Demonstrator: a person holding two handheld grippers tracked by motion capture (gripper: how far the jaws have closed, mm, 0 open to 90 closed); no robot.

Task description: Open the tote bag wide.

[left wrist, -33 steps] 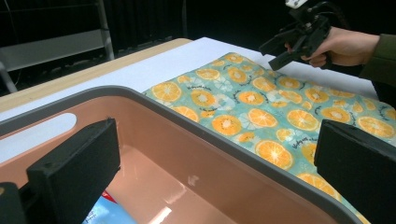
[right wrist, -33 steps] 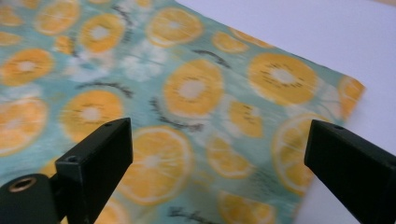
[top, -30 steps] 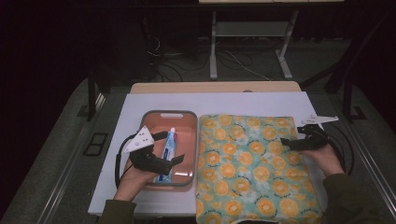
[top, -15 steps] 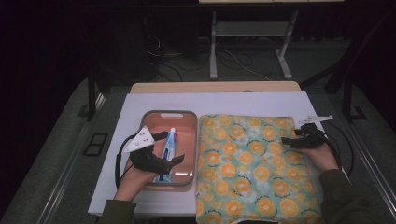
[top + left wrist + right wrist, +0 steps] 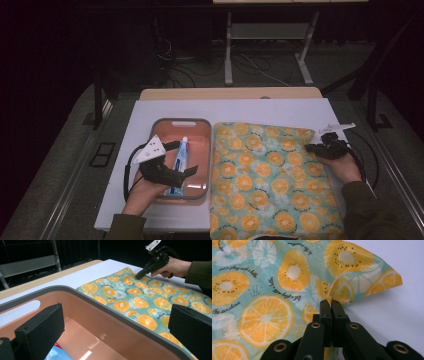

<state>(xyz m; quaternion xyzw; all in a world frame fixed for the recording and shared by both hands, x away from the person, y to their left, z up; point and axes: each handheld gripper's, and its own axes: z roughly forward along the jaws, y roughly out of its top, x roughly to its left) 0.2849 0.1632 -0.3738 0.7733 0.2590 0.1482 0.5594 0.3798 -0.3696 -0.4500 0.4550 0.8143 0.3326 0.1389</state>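
So right now your right claw (image 5: 331, 305) has just been closing and it's now pinched tight on the edge of the fruit-print cloth (image 5: 270, 175), close to its far right corner (the right gripper view shows the fabric puckered up between the pads, so I'd say you really do have it and not just air). The cloth itself is spread flat over the right half of the white surface (image 5: 280, 107), its left edge touching or just beside the pink tray (image 5: 176, 123). Your left claw (image 5: 179, 157) is hovering over that tray with its jaws wide apart and nothing between them; in the left gripper view they straddle the tray's near wall without touching it. There's a blue and white tube (image 5: 180, 159) lying in the tray, untouched as far as I can see. Progress-wise I'd call this the very start: one corner gripped, nothing lifted, folded or dragged yet, the cloth lies fully open. What's left is pretty much everything, whether you mean to fold it or pull it over the tray. I'd guess you'll want the left claw on the opposite edge before you lift, or it'll sag and bunch.
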